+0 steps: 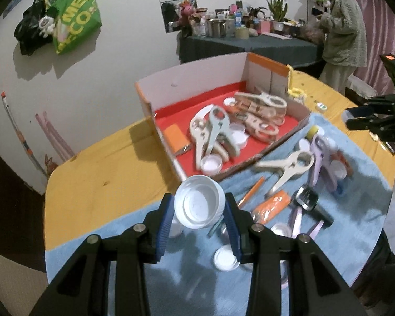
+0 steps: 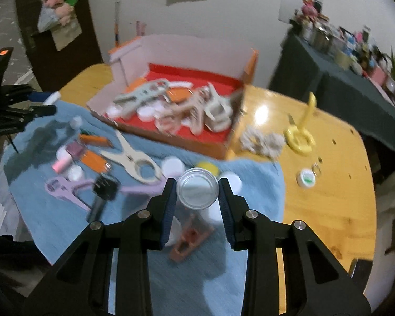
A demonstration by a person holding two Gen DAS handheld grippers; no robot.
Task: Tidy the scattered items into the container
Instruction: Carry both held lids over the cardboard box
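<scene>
My left gripper (image 1: 199,208) is shut on a white screw lid (image 1: 198,201), held above the blue towel (image 1: 118,237) just short of the box's near corner. My right gripper (image 2: 197,191) is shut on a small clear round jar (image 2: 197,188), also lifted over the towel (image 2: 245,184). The container is an orange cardboard box with a red floor (image 1: 176,115) (image 2: 223,85); it holds several large clothes pegs and white lids. Scattered on the towel are a cream peg (image 1: 287,167) (image 2: 134,158), a lilac peg (image 1: 324,158) (image 2: 65,188), orange tubes (image 1: 273,205), white lids (image 1: 225,259) and a black-headed tool (image 2: 104,192).
The towel lies on a round wooden table (image 2: 324,197). A yellow ring hook (image 2: 301,134), a crumpled white wad (image 2: 263,139) and a small tape roll (image 2: 306,177) sit to the right of the box. A person stands by a cluttered dark table (image 1: 250,44) behind.
</scene>
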